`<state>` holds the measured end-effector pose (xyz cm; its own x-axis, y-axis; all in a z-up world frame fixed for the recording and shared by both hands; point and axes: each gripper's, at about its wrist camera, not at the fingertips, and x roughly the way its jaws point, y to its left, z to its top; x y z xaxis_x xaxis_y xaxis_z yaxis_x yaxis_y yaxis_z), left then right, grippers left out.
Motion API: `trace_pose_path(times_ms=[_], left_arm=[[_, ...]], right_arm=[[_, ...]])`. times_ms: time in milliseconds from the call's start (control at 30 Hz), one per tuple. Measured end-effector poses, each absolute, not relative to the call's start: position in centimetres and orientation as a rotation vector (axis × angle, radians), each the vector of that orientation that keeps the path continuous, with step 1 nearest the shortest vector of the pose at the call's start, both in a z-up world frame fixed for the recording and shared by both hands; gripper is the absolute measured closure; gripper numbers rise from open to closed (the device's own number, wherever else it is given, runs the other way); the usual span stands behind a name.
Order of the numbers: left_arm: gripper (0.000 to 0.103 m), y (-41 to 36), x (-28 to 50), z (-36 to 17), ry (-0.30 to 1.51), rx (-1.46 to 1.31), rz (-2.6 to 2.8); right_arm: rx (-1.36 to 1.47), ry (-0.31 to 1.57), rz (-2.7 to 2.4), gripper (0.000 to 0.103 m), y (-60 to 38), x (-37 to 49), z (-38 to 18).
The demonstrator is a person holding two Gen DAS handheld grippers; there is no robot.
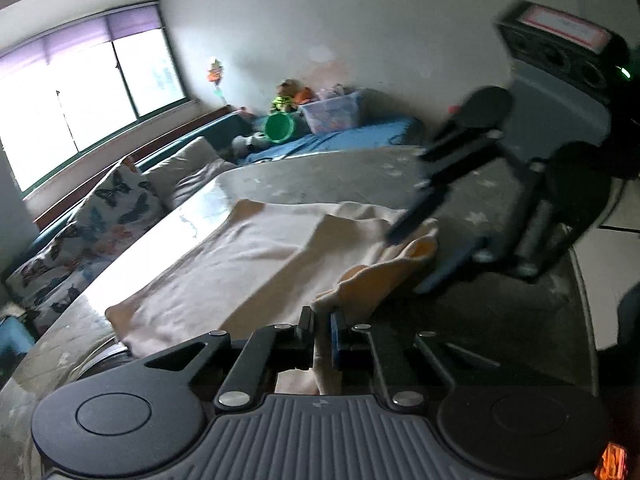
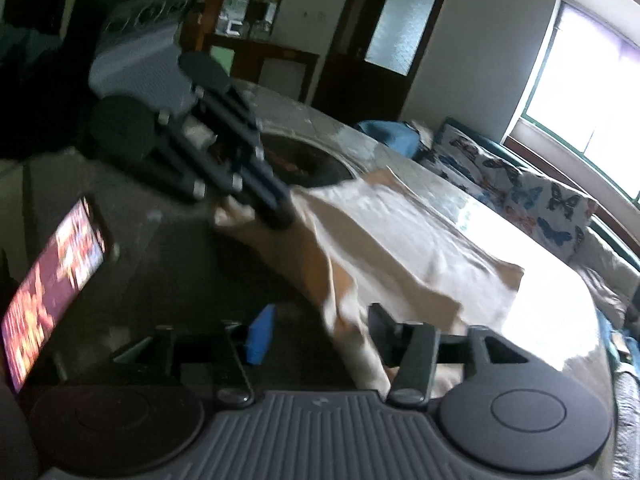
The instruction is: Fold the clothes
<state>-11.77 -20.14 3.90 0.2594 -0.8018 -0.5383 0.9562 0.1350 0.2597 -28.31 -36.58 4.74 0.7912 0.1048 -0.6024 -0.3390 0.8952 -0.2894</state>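
A pale peach garment point(image 1: 248, 252) lay spread on the round grey table point(image 1: 472, 320), running from the centre of the left wrist view toward ten o'clock. The left gripper point(image 1: 322, 328), at six o'clock in its own view, was pinched nearly closed on the cloth's near edge. The right gripper point(image 2: 320, 328) stood about half wide, a fold of the cloth hanging between its blue pad point(image 2: 262, 334) and the other finger; whether the pads pressed it could not be told. A lit phone point(image 2: 52, 292) leaned at nine o'clock in the right wrist view. Butterfly cushions point(image 1: 100, 220) sat beyond the table
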Motion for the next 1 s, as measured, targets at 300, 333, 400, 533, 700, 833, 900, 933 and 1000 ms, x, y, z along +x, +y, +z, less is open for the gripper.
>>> trace_pose_path(times_ms=[300,333,400,533,700,833,900,933,1000], left_arm=[[0.094,-20.2,-11.7,4.1,0.310,0.614,-1.314],[0.093,-20.1,-11.8,4.0,0.315,0.619,-1.318],[0.091,-19.9,-12.0,3.8,0.320,0.633,-1.318],[0.084,-19.3,-12.3,3.2,0.325,0.653,-1.318],[0.071,-18.8,-12.4,2.6,0.318,0.689,-1.307],[0.069,-18.7,-12.5,1.9,0.321,0.732,-1.304],[0.069,-18.6,-12.5,1.6,0.327,0.747,-1.294],[0.069,-18.5,-12.4,1.5,0.326,0.754,-1.289],[0.070,-18.5,-12.4,1.2,0.320,0.767,-1.282]], right_arm=[[-0.426,0.618,0.141,0.061,-38.4,-26.9,2.5],[-0.414,0.624,0.140,0.070,-38.7,-26.6,2.4],[-0.366,0.630,0.144,0.083,-39.2,-26.1,2.6],[-0.261,0.632,0.154,0.087,-40.4,-25.4,3.6],[-0.212,0.621,0.148,0.087,-41.3,-25.0,4.5],[-0.211,0.614,0.142,0.087,-41.2,-24.8,4.9],[-0.214,0.612,0.137,0.087,-41.1,-24.8,4.9],[-0.212,0.612,0.134,0.087,-41.1,-24.7,4.9],[-0.207,0.612,0.129,0.088,-41.2,-24.8,4.9]])
